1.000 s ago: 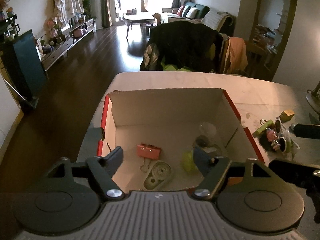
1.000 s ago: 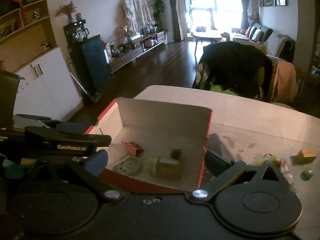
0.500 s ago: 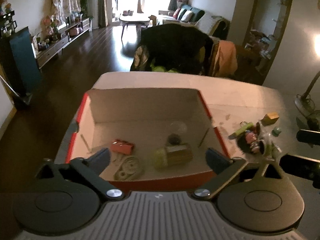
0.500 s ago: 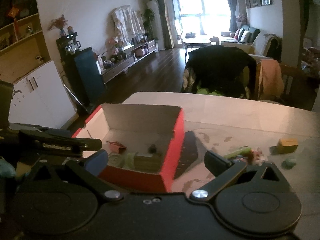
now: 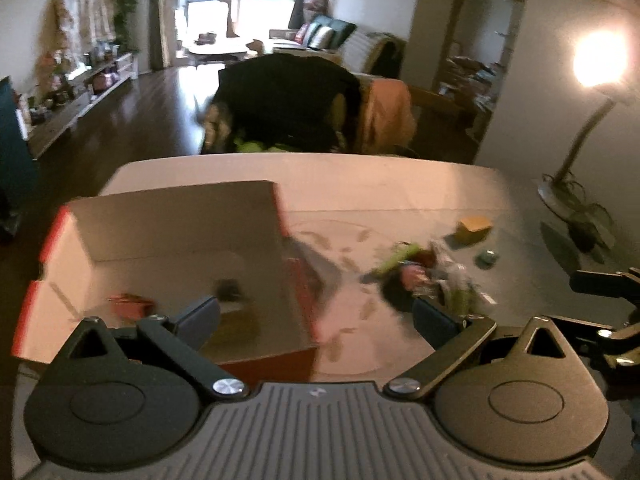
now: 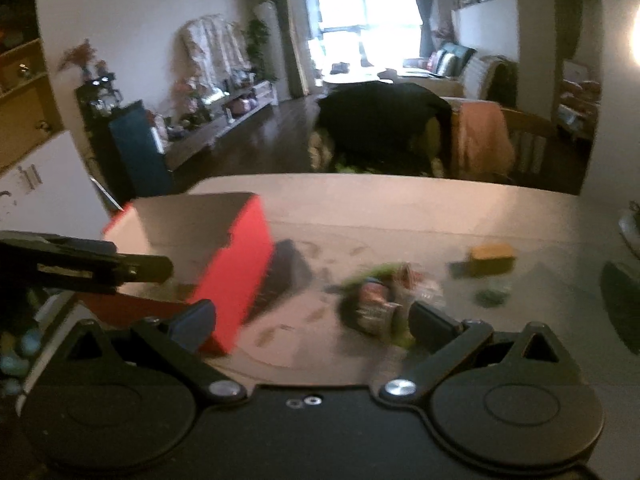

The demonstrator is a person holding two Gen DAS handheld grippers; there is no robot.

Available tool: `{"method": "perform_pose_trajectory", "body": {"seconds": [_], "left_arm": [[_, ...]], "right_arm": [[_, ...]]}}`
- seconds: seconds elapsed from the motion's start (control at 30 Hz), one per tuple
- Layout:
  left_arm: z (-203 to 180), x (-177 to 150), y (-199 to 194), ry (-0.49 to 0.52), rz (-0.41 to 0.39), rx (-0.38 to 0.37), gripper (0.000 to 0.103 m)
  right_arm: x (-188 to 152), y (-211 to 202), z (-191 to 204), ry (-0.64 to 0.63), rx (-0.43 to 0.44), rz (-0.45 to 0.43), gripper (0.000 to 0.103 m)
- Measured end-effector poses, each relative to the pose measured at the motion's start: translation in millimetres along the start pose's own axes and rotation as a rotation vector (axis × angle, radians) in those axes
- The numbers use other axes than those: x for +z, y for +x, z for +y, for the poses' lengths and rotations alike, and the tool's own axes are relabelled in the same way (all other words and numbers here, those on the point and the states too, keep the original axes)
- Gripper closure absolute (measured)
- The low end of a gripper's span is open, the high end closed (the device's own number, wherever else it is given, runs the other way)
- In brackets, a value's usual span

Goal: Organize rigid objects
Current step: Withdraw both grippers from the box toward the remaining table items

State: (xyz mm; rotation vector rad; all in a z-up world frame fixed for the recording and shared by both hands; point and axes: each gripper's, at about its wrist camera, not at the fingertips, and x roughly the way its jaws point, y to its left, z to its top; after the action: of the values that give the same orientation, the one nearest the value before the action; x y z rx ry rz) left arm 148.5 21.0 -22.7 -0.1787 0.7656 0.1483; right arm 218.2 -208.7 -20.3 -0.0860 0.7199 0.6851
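We hold both grippers over the table (image 5: 400, 196) with nothing between their fingers. Our left gripper (image 5: 316, 318) has its jaws spread wide; one fingertip sits over the near right corner of the box (image 5: 168, 216), the other over the near edge of the pile (image 5: 424, 276). Our right gripper (image 6: 312, 320) is spread just as wide, one fingertip over the box's (image 6: 236, 248) red outer wall, the other just beside the pile (image 6: 380, 300).

The box stands on the left part of the table, white inside with red outer walls. Inside it, in the left wrist view, we see a small red piece (image 5: 130, 304) near the left wall and a dark blob (image 5: 230, 288) farther right; both are blurred, so we cannot tell what they are.

The pile lies on the table right of the box and apart from it: a green stick (image 5: 394, 260), something dark and round, pinkish bits, all smeared. Beyond it sits a yellow block (image 5: 474, 228), with a small green piece (image 5: 486, 258) near it. The same block (image 6: 492, 258) shows in the right wrist view
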Motion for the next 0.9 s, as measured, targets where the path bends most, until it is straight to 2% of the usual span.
{"method": "perform_pose_trajectory", "body": {"seconds": [0.23, 0.5, 0.7, 0.9], "left_arm": [[-52.5, 0.6, 32.4, 0.014, 0.024, -0.016, 0.0], [-94.0, -12.9, 69.3, 0.021, 0.052, -0.018, 0.0], [-117.2, -29.5, 96.3, 0.042, 0.083, 0.017, 0.0], [-135.3, -37.1, 120.7, 0.04, 0.097, 0.011, 0.0]], "right_arm": [[-14.7, -0.6, -48.2, -0.024, -0.053, 0.034, 0.0], [-20.1, 12.1, -102.2, 0.022, -0.072, 0.073, 0.001], [-18.2, 30.4, -135.8, 0.015, -0.089, 0.087, 0.003], [-7.4, 62.0, -167.2, 0.02, -0.124, 0.098, 0.006]]}}
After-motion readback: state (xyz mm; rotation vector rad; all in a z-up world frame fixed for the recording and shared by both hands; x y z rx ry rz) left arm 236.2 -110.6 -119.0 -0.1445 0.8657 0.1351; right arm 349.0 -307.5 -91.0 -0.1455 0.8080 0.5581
